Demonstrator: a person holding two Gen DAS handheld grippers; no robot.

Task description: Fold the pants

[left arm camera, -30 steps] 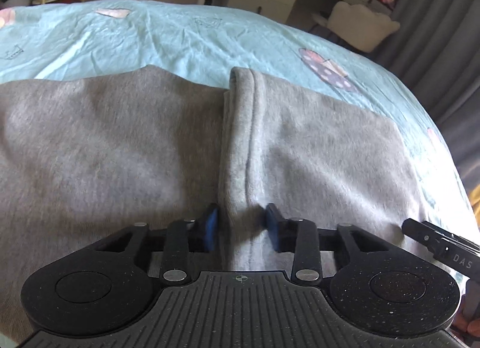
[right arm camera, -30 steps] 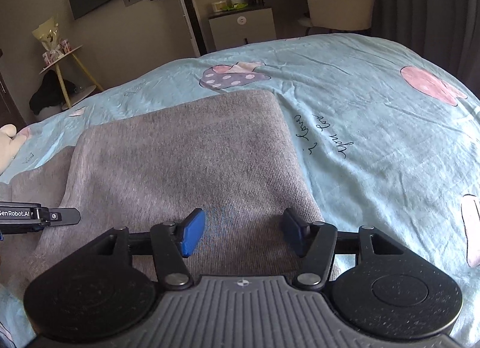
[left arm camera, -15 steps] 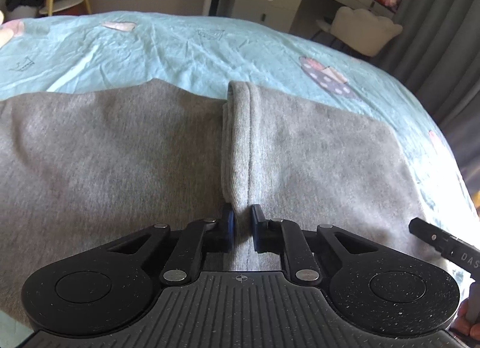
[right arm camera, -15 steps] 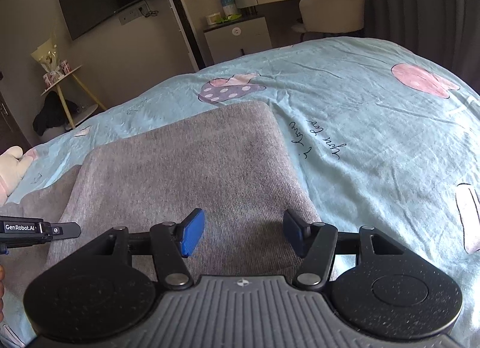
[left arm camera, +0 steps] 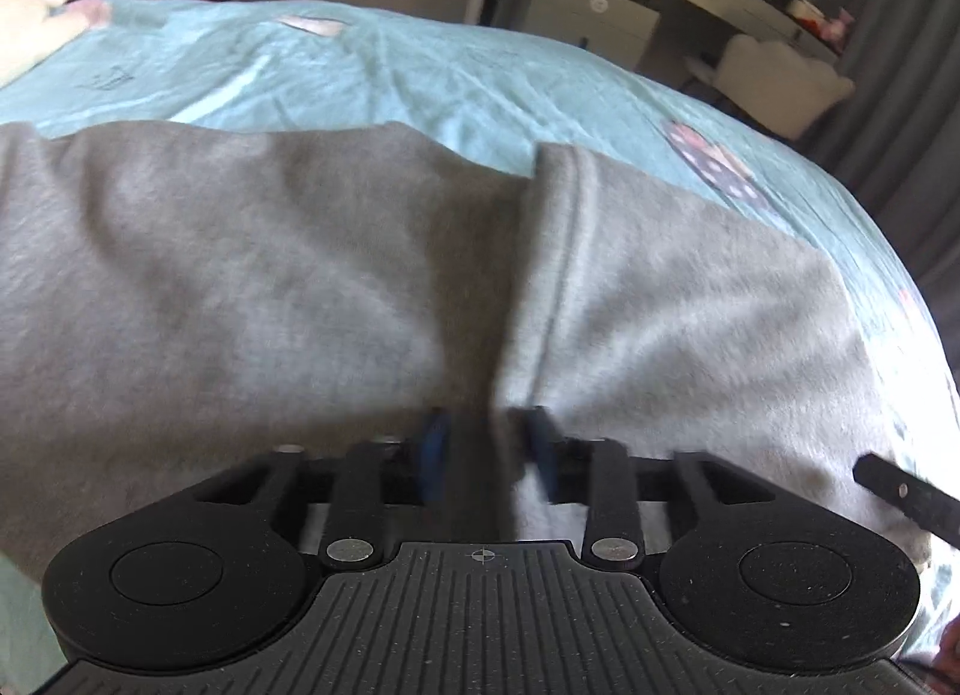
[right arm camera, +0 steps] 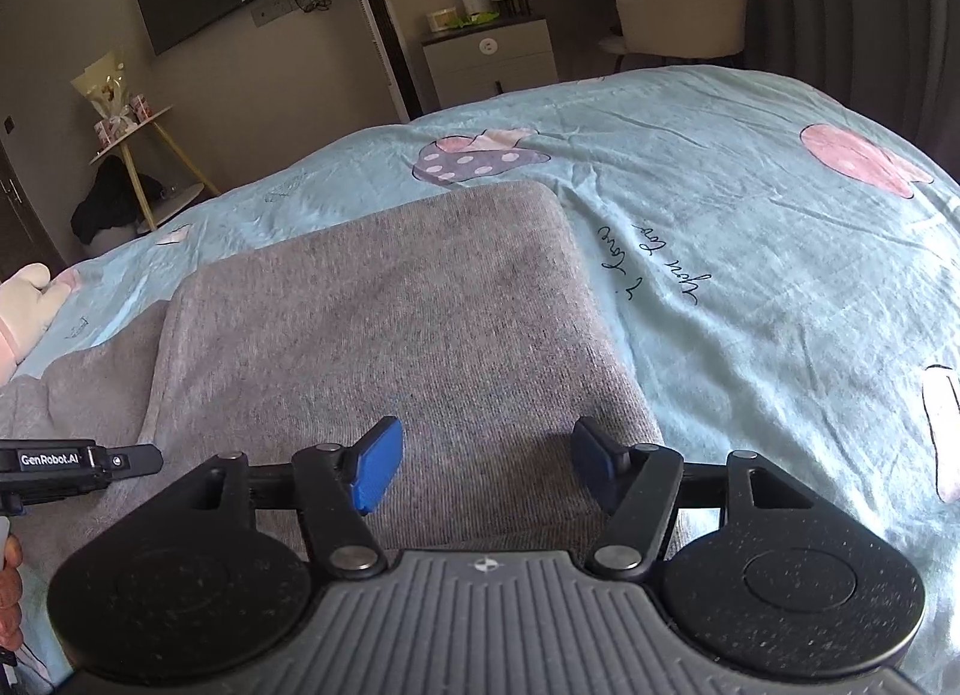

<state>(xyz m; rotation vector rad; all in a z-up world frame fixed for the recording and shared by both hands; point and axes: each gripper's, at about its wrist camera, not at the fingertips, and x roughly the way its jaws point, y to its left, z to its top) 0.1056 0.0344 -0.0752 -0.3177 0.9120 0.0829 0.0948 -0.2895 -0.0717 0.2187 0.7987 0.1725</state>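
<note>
Half a second ago the left gripper [left arm camera: 487, 449] was pinched on the raised fold of the grey pants [left arm camera: 300, 287]; now its blue pads stand a little apart, released, with the fold between them but not gripped. That view is motion-blurred, so whether the pads touch the cloth is unclear. The pants lie spread on the light blue bed [left arm camera: 420, 71]. To the right of the fold, the right gripper [right arm camera: 486, 464] is unchanged: wide open over the pants' folded end, holding nothing. Its lower body hides the cloth's near edge.
</note>
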